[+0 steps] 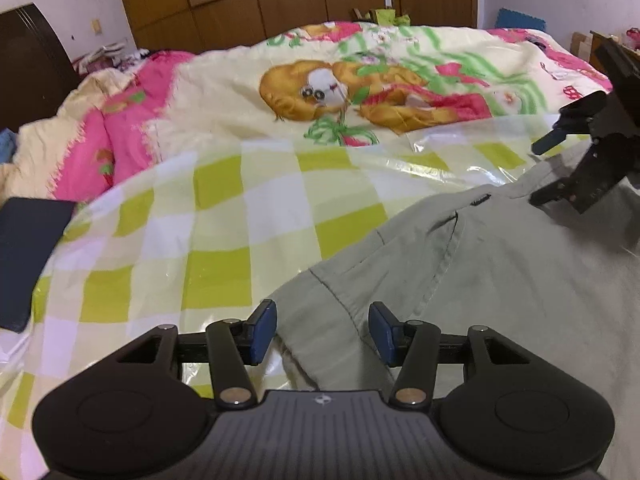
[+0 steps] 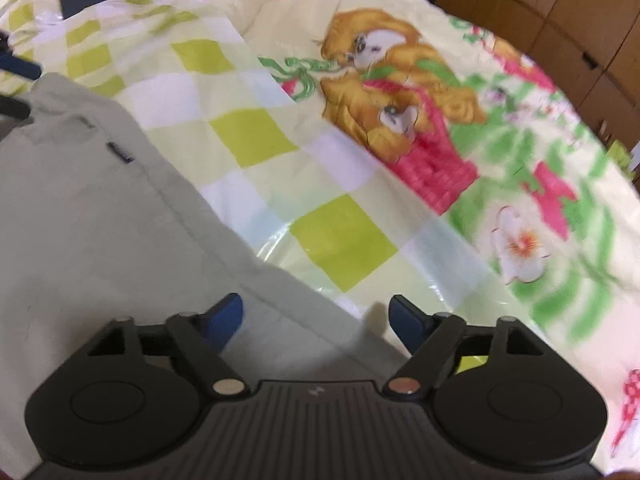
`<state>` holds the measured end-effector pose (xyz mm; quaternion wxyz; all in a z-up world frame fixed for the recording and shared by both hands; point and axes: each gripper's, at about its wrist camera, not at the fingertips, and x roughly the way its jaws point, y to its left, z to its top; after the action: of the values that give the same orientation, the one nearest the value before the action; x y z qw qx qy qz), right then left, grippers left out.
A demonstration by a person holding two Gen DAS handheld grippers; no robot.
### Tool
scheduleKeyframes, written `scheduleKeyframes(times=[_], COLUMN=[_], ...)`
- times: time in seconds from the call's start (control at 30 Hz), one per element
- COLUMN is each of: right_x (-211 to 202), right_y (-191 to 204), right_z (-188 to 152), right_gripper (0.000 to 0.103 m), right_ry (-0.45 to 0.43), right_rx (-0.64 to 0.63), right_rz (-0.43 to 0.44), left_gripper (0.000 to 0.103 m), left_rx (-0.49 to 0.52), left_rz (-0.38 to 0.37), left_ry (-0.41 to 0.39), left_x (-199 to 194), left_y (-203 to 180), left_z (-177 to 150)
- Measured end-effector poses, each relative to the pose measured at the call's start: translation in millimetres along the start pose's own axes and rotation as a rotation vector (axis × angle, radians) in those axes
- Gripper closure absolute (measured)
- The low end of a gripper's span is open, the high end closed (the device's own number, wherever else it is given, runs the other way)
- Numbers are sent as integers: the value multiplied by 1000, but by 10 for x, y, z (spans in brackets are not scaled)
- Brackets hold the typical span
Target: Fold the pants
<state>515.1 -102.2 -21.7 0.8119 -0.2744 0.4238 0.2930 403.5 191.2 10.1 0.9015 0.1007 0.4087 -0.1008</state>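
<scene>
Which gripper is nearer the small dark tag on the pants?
Right. The right gripper hovers open just beside the dark tag on the pants; the left gripper, also open, straddles the pants' near edge, farther away.

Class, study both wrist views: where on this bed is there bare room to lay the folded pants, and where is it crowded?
Free: the checkered sheet, a broad patch between the pants, the dark flat item and the cartoon quilt. The quilt's middle is bare too, though rumpled. Crowded: the pants' near edge, where the open left gripper and open right gripper hover.
</scene>
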Motion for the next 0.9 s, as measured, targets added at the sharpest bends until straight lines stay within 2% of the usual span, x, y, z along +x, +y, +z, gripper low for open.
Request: scheduleKeyframes(times=[0.1,0.17,0.2,0.23,0.27,0.3,0.33,0.37,0.5,0.63,0.77,0.9], right_x=[71,19,-20,-59,-109,-167,-232,-300,-626,-1073,-1731,-2330], right_y=[-49,7,25,43,62,71,71,68,125,303,693,1218], right_z=[-33,-79,-79,-71,-65,-66,-70,-68,-121,-313,-636,-1074], right_gripper=[31,55,62,77,91,95,97,98,98,98,98,98], right_ry=[10,0,3,10,17,18,16,10,-33,-85,-145,-159], right_rx=[76,72,73,71,65,64,75,83,95,120,122,139], right_rz=[36,50,56,48,28,17,9,6,0,11,48,95], left_gripper=[39,39,39,41,48,52,61,65,68,69,70,76], left_rx=[-26,-37,-45,-49,-45,-38,-32,-29,-25,-22,-20,-35], left_rz=[-1,9,15,23,27,27,31,35,27,-6,-47,-74], left_ry=[25,43,46,43,37,30,23,15,-16,-68,-111,-108], left_x=[95,155,171,171,158,136,113,87,-91,-459,-978,-1446], left_y=[20,18,9,-9,-33,-66,-88,-103,-126,-165,-273,-500], left_z=[-57,-110,-125,-132,-134,-136,-134,-129,-130,-226,-543,-1040])
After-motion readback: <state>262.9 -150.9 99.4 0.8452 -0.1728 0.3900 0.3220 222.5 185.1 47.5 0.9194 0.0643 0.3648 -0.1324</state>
